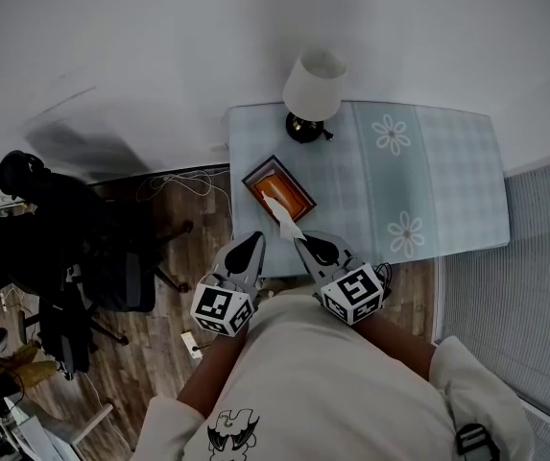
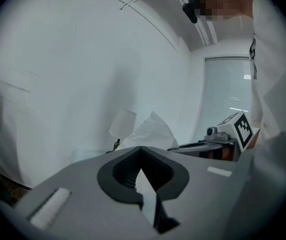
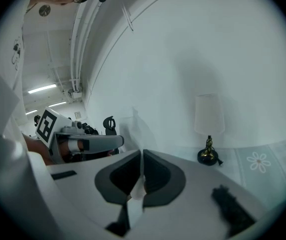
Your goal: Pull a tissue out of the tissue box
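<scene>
**Tissue** (image 1: 282, 212): one white sheet, drawn up out of the slot of the tissue box (image 1: 290, 193) and stretched toward the person. Its near end is nipped between the jaws of the right gripper (image 1: 300, 241).

**Tissue box:** orange top, dark rim, lying on the left part of the table (image 1: 428, 181).

**Right gripper:** jaws closed almost flat on the sheet (a crumpled tag of it shows behind the pads in the right gripper view). The tip is just short of the box, over the table's near edge.

**Left gripper** (image 1: 258, 238): jaws together, nothing seen between them. Its tip is just beside the right gripper's, left of the sheet and apart from it.

**Lamp** (image 1: 313, 89): white shade, dark base, at the table's far edge behind the box.

**Table:** pale blue checked cloth with white flowers.
</scene>
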### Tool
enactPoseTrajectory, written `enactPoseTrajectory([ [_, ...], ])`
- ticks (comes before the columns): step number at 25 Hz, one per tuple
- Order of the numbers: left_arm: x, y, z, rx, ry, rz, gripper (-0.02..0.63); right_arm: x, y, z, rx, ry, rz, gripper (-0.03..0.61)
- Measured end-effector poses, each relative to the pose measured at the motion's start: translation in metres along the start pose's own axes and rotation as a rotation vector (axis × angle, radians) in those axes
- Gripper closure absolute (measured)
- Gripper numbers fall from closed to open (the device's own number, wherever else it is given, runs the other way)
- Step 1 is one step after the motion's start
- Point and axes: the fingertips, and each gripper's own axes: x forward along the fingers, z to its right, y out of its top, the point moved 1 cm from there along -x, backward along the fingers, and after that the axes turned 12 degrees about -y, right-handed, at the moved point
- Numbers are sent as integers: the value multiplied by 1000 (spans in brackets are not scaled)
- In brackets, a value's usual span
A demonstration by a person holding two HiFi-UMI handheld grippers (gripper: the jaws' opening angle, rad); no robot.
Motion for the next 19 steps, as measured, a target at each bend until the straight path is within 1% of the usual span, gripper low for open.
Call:
enactPoseTrajectory([
  [11,-3,-7,-2,-16,15,-6,607,3,-9,-1,-1,6,-25,565],
  [19,4,-9,3,-19,-2,-14,607,2,-11,1,-4,8,-32,566],
])
